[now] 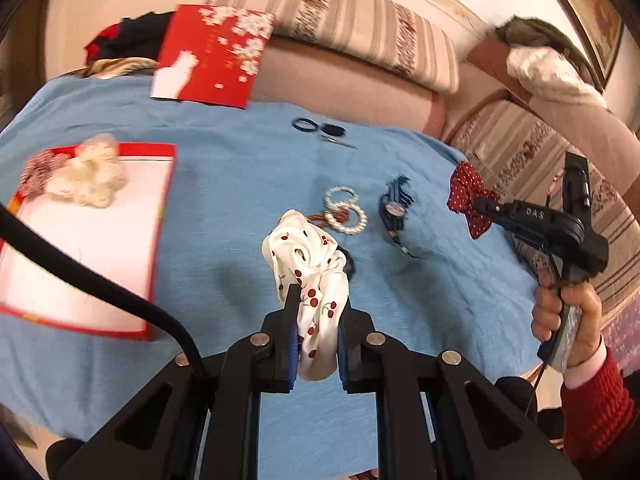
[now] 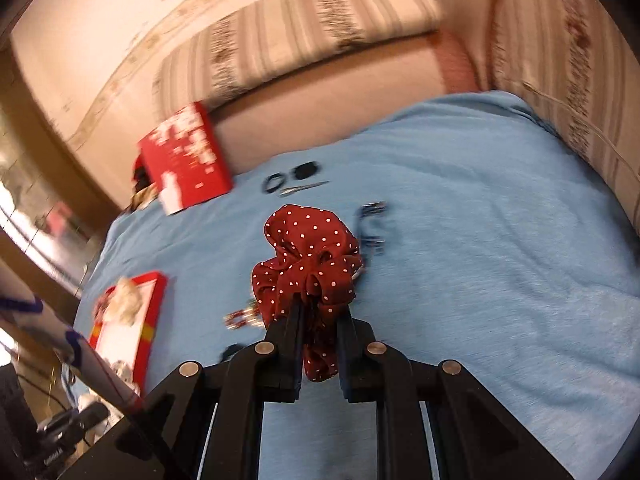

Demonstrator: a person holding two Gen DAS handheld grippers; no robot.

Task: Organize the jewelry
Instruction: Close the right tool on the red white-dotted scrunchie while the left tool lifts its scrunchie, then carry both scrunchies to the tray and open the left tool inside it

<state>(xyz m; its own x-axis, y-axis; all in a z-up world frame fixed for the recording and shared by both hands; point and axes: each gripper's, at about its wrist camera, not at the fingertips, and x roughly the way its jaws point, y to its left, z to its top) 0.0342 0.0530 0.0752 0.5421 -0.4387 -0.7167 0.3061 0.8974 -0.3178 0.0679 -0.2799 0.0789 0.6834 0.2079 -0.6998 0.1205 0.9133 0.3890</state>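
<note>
My left gripper (image 1: 318,300) is shut on a white cherry-print scrunchie (image 1: 308,264) and holds it above the blue cloth (image 1: 224,184). My right gripper (image 2: 320,312) is shut on a dark red polka-dot scrunchie (image 2: 308,256), which also shows at the right of the left wrist view (image 1: 468,200). A red-rimmed open box (image 1: 80,240) lies at the left with a cream scrunchie (image 1: 94,178) and a red patterned one (image 1: 40,168) in it. Pearl bracelets (image 1: 346,210) and a dark blue hair clip (image 1: 394,208) lie on the cloth.
The red flowered box lid (image 1: 216,52) leans at the back of the cloth. Black hair ties (image 1: 306,125) and a thin metal clip (image 1: 336,141) lie near the far edge. Striped sofa cushions (image 1: 360,20) surround the cloth. A black cable (image 1: 100,280) crosses the box.
</note>
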